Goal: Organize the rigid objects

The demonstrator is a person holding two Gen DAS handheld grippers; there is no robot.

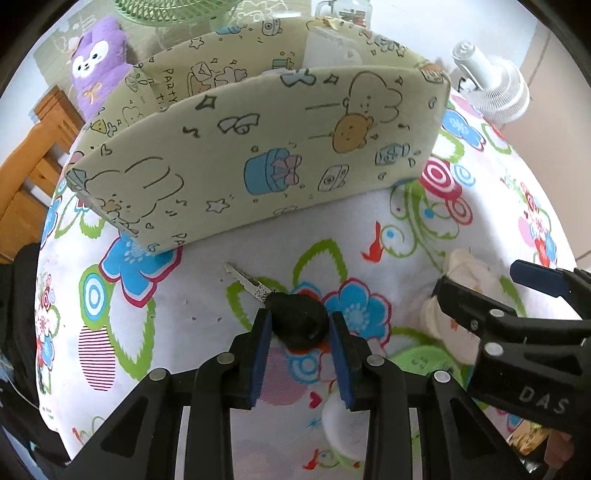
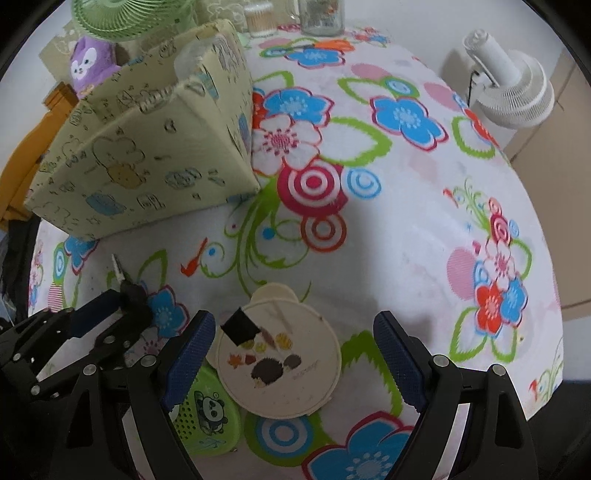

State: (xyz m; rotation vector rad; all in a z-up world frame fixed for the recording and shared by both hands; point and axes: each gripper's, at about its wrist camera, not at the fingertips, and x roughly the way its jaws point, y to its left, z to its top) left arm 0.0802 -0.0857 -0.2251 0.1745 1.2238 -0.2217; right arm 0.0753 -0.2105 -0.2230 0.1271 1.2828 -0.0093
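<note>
A key (image 1: 295, 325) with a black head and a silver blade is in the left wrist view, and my left gripper (image 1: 299, 323) is shut on its head. The blade sticks out toward a cream fabric storage box (image 1: 229, 158) printed with cartoons. In the right wrist view, my right gripper (image 2: 293, 325) stands open, pointing down over a round cream disc (image 2: 288, 373) with a hedgehog picture. A green panda-print case (image 2: 207, 410) lies partly under the disc. The left gripper (image 2: 122, 302) and key (image 2: 127, 288) show at lower left there.
A floral tablecloth (image 2: 406, 221) covers the table. The storage box (image 2: 140, 162) stands at the back left. Behind it are a purple plush (image 1: 98, 62) and a green fan (image 2: 122, 18). A glass jar (image 2: 321, 16) stands at the far edge. A white fan (image 2: 513, 92) is beyond the right edge.
</note>
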